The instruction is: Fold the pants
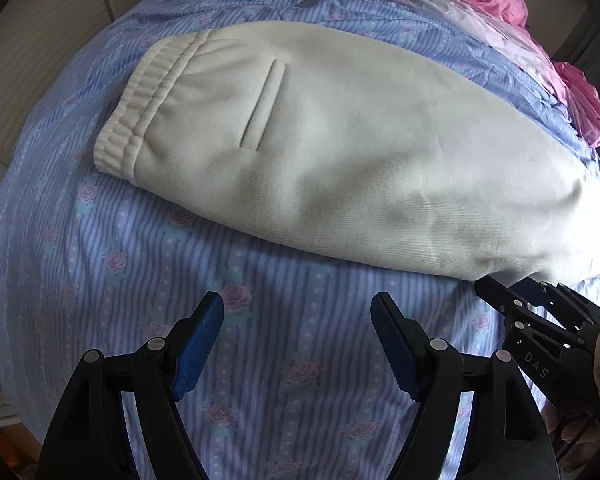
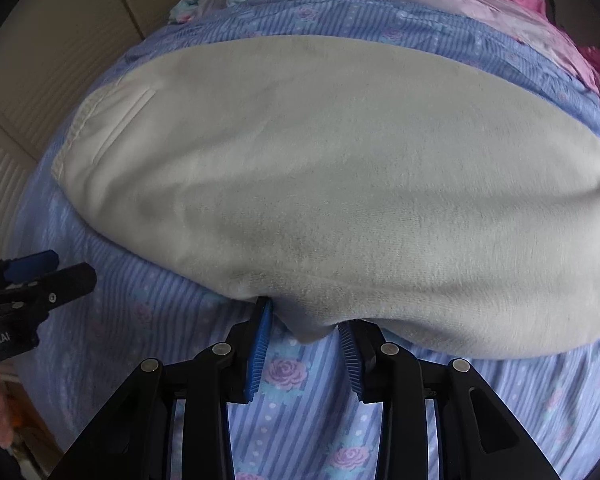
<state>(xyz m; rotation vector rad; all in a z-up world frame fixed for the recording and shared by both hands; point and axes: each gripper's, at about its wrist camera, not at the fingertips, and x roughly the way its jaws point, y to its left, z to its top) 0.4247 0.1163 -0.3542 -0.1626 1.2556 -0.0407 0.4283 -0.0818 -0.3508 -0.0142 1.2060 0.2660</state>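
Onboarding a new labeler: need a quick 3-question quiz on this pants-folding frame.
1. True or false: the left gripper holds cloth.
2. Which part of the white pants sits between the right gripper's fingers? A) waistband B) near edge C) pocket
3. What do the pants lie on?

Key:
1. False; its jaws are open over bare sheet.
2. B; whether the pads pinch it cannot be told.
3. A blue striped bedsheet with roses.

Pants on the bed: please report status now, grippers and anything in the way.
Left gripper open, empty, over sheet. Right gripper at near edge of cream pants, grip unclear. Nothing blocking.
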